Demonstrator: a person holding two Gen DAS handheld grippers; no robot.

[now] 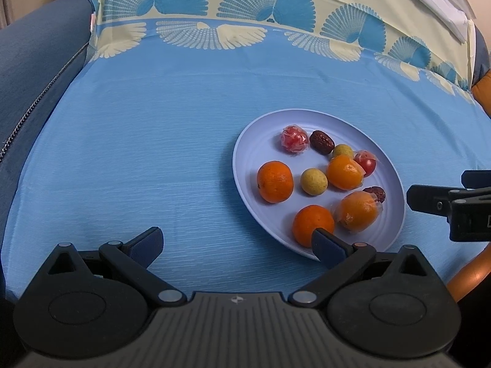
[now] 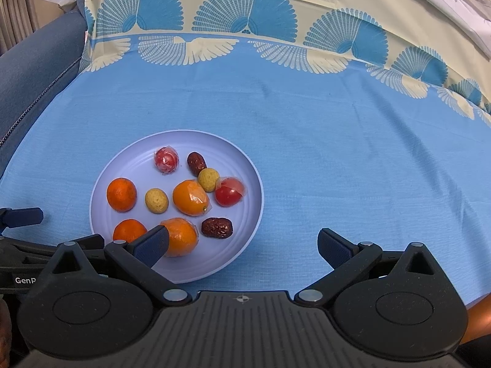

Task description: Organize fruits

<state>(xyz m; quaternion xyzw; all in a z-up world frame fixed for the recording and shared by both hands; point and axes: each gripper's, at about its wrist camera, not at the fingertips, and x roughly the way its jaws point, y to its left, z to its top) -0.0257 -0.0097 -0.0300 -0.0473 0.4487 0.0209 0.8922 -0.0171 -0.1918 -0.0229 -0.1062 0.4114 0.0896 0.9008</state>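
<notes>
A round, pale lilac plate point(image 2: 101, 184) with a smooth, faintly ringed surface sits on a desk covered by a woven blue cloth point(image 2: 307, 153) whose far border carries cream and blue fan shapes. In the right wrist view the plate lies ahead and to the left of the right gripper point(image 2: 242, 245); in the left wrist view it lies ahead and to the right of the left gripper point(image 1: 236, 245).

On the plate are two bare, dimpled oranges point(image 2: 121, 194) on its left side, two more oranges in crinkly clear wrap point(image 2: 190, 197), two rough yellow-green round fruits point(image 2: 156, 201), two wrinkled dark red dates point(image 2: 217, 227), and two small red fruits in glossy wrap point(image 2: 166, 159).

Both grippers have their dark blue padded fingers spread wide apart and hold nothing. The right gripper's left finger point(image 2: 152, 247) overlaps the nearest wrapped orange in view; whether it touches cannot be told. The left gripper's right finger point(image 1: 326, 247) likewise overlaps the near bare orange point(image 1: 312, 225) at the plate's near rim.
</notes>
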